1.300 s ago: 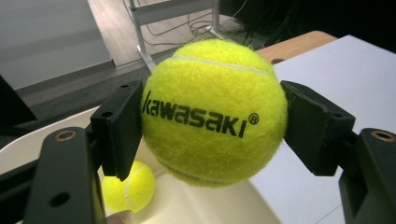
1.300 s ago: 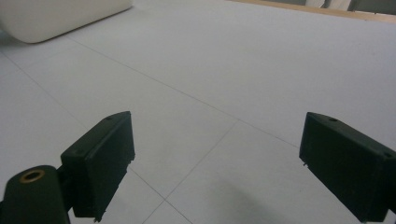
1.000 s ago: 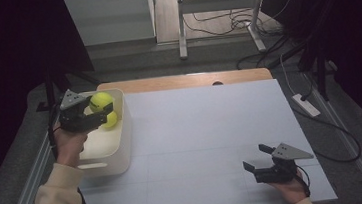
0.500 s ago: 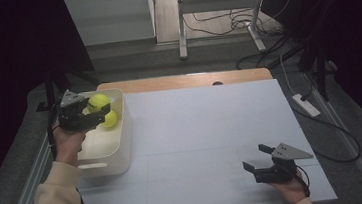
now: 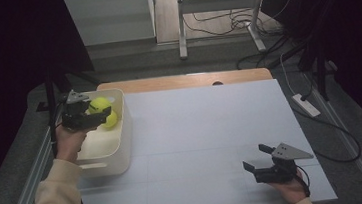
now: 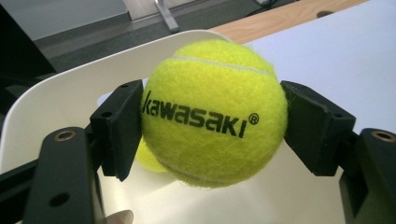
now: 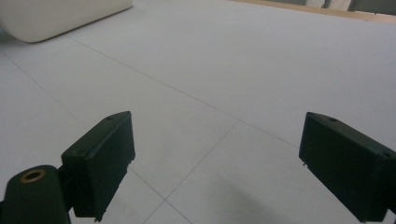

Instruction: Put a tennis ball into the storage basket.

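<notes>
While the left gripper (image 5: 101, 114) keeps its jaws clamped on the tennis ball (image 6: 212, 112) over the white bin (image 5: 121, 138) at the table's left edge, little has shifted; another ball (image 5: 112, 120) remains inside. Right gripper (image 5: 259, 159) rests near the front-right corner, jaws apart.

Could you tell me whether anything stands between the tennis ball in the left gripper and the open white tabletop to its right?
Only the bin's near wall. The left gripper holds the tennis ball above the white bin, over a second ball. The white tabletop beyond looks bare up to the right gripper.
</notes>
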{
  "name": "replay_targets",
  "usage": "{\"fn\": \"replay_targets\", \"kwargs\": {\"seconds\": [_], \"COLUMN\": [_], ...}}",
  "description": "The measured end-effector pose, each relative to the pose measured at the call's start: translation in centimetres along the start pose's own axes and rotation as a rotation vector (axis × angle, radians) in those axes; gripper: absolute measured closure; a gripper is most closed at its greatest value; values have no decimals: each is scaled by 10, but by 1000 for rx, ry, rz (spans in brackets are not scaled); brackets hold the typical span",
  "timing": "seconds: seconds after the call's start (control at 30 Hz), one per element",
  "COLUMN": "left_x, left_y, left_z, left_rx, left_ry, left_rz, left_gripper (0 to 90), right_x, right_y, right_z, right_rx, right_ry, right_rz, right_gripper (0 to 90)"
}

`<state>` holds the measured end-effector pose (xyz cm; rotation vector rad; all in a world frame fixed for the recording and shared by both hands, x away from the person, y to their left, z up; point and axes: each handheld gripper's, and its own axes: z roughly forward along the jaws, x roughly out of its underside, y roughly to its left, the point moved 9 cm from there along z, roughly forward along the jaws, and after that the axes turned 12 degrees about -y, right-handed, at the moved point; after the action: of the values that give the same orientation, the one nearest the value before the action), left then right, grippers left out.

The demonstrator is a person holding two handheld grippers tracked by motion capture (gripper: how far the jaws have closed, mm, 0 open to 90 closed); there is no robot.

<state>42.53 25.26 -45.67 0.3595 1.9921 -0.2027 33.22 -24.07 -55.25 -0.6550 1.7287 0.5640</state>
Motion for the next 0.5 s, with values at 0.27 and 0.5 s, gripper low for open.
{"fn": "replay_targets", "kwargs": {"seconds": [0.27, 0.5], "left_x": [5, 4], "left_y": [4, 4], "left_z": [3, 1], "left_rx": [-5, -6], "left_ry": [27, 27], "left_rz": [-1, 2], "left_gripper": [265, 264], "right_x": [0, 0], "right_y": [-1, -1], "right_z": [1, 1], "right_rx": [3, 4], "right_ry": [2, 2], "right_rz": [1, 2], "right_gripper": [105, 105]}}
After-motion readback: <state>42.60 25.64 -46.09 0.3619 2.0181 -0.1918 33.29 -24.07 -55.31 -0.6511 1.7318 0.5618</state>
